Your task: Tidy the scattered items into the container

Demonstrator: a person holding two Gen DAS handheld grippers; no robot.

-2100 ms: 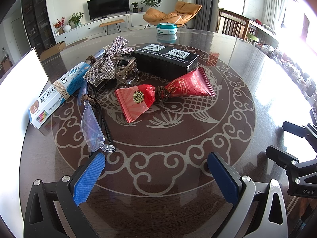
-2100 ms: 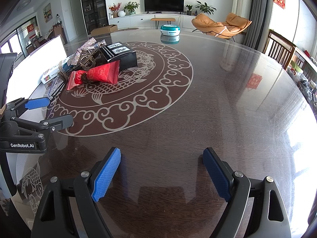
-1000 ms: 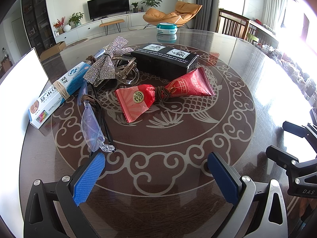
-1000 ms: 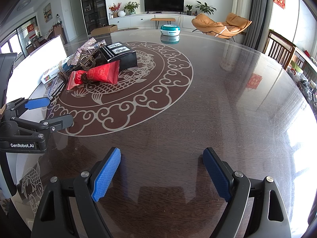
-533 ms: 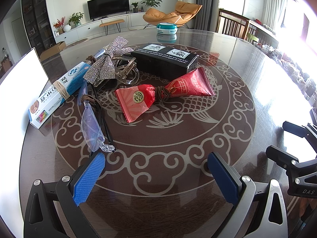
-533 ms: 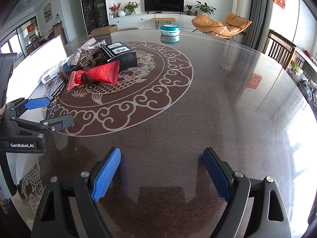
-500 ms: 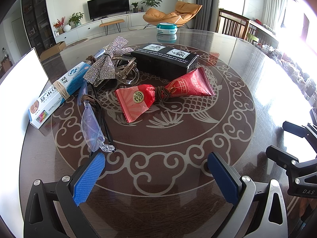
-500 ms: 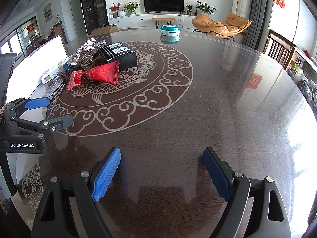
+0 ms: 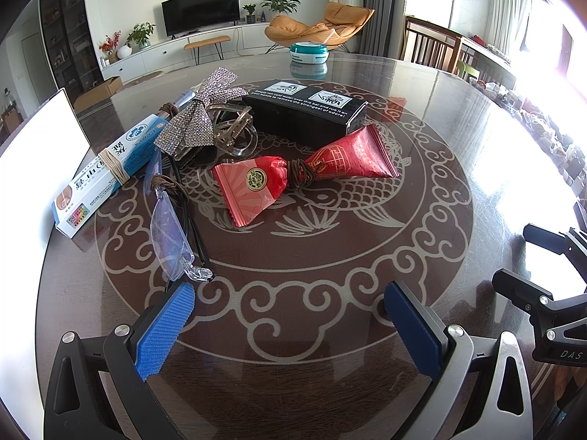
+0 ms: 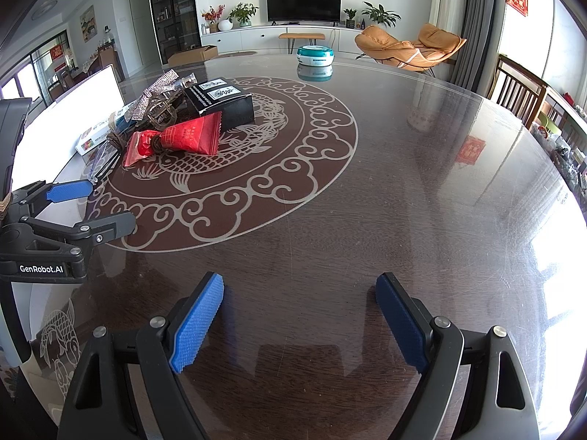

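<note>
At the bottom of the left wrist view, the left gripper [image 9: 290, 315] hangs over the round table [image 9: 433, 168] with its blue pads spread wide and nothing between them. Above it, left of centre, lie two red packets [image 9: 293, 179] tied together, a black box [image 9: 306, 112], a sparkly bow [image 9: 198, 117], folded glasses [image 9: 170, 227] and a blue-and-white box [image 9: 106, 170]. A white container [image 9: 33, 157] fills the left edge. The right gripper [image 10: 299, 315], lower centre in its own view, is likewise spread and empty.
</note>
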